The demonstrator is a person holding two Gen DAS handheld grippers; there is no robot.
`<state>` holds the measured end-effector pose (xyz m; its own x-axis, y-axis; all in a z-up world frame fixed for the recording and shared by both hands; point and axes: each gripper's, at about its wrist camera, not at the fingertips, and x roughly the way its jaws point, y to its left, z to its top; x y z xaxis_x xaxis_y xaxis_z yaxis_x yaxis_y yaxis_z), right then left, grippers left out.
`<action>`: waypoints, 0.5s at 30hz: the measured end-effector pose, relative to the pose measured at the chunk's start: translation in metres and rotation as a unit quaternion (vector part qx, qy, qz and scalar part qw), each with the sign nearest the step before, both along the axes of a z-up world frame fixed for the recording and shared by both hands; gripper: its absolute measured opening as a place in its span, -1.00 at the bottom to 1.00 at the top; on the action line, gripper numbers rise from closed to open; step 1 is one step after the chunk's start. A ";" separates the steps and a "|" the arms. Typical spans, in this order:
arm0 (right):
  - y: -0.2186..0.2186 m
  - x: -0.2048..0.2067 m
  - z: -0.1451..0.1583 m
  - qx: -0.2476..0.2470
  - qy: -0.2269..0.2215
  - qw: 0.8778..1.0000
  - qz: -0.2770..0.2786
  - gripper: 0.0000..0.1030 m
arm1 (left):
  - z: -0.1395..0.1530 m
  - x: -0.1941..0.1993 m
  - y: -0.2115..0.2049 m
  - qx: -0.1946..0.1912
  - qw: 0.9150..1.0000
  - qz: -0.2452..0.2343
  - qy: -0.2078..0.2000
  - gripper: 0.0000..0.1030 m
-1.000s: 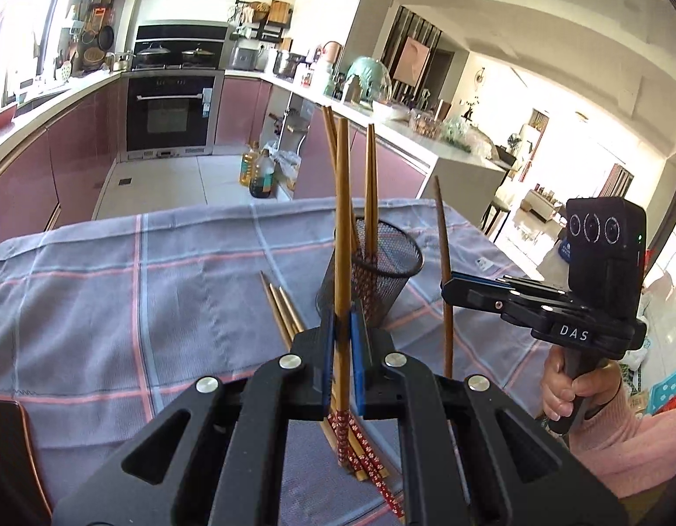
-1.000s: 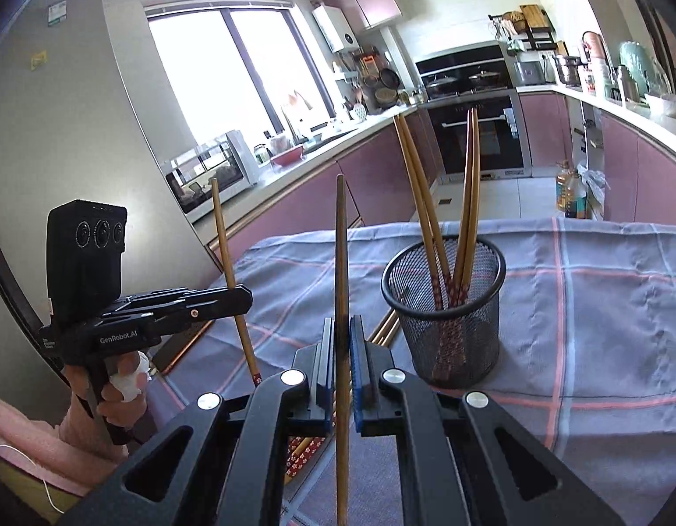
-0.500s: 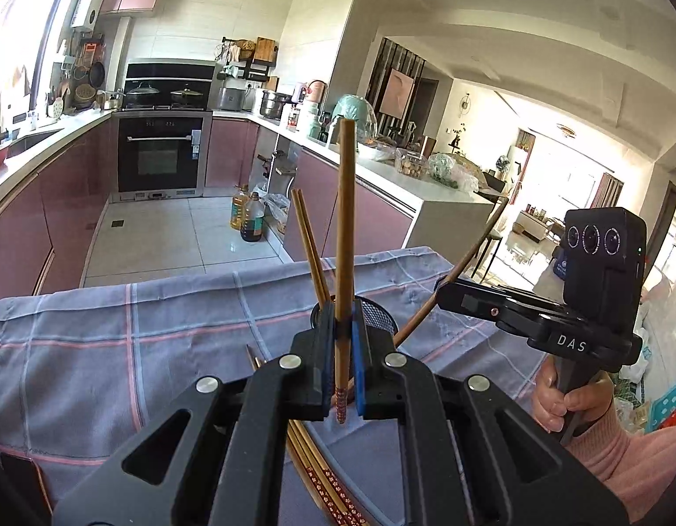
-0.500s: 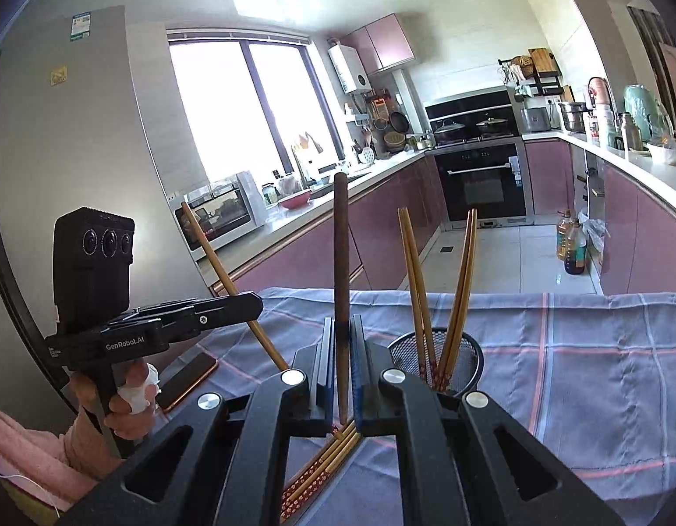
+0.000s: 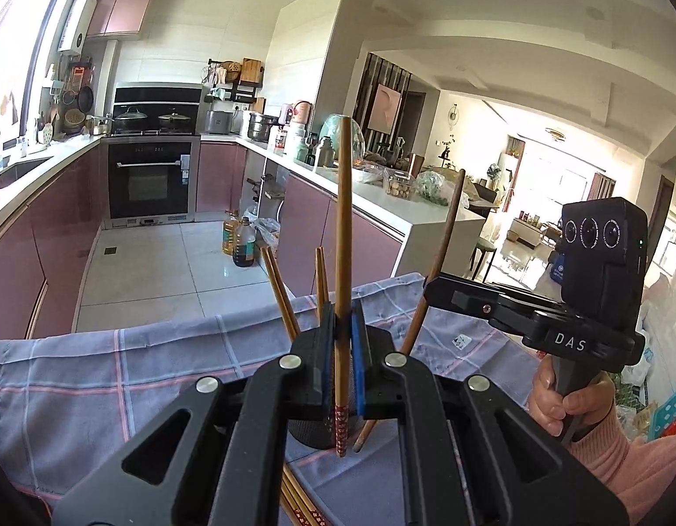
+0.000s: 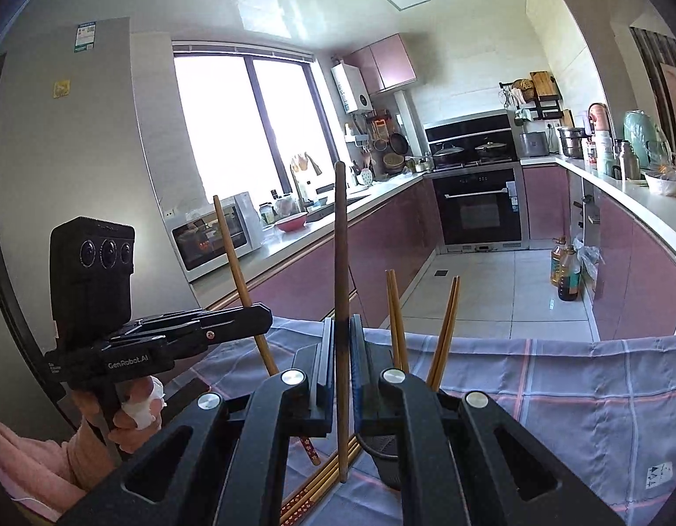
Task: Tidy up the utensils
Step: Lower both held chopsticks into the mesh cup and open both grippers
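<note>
Four bamboo chopsticks [image 6: 443, 328] already stand in the black mesh cup [image 6: 384, 460]; more loose chopsticks [image 6: 316, 488] lie on the plaid cloth [image 6: 557, 394] at seven o'clock. We hold both grippers level: the left gripper [image 5: 343, 350] clamps a light chopstick [image 5: 343, 236], the right gripper [image 6: 342, 359] a darker chopstick [image 6: 341, 263], both near-upright beside the cup.

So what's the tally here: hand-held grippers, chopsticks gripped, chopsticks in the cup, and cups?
Hand-held grippers: 2, left and right
Gripped chopsticks: 2
Chopsticks in cup: 4
Mesh cup: 1
Total: 9
Loose chopsticks on the cloth are mostly hidden, so uncounted.
</note>
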<state>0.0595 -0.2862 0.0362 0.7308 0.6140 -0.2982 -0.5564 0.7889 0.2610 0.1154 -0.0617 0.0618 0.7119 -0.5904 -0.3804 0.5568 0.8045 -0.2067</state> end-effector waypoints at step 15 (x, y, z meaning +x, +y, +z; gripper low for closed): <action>-0.003 0.025 0.007 -0.020 -0.012 0.999 -0.038 -0.89 | -0.001 0.026 -0.033 0.015 1.000 0.018 -0.008 -0.85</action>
<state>0.0842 -0.2895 0.0436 0.7818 0.5450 -0.3028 -0.5007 0.8382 0.2161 0.1417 -0.0946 0.0611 0.7383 -0.5529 -0.3862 0.5309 0.8296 -0.1727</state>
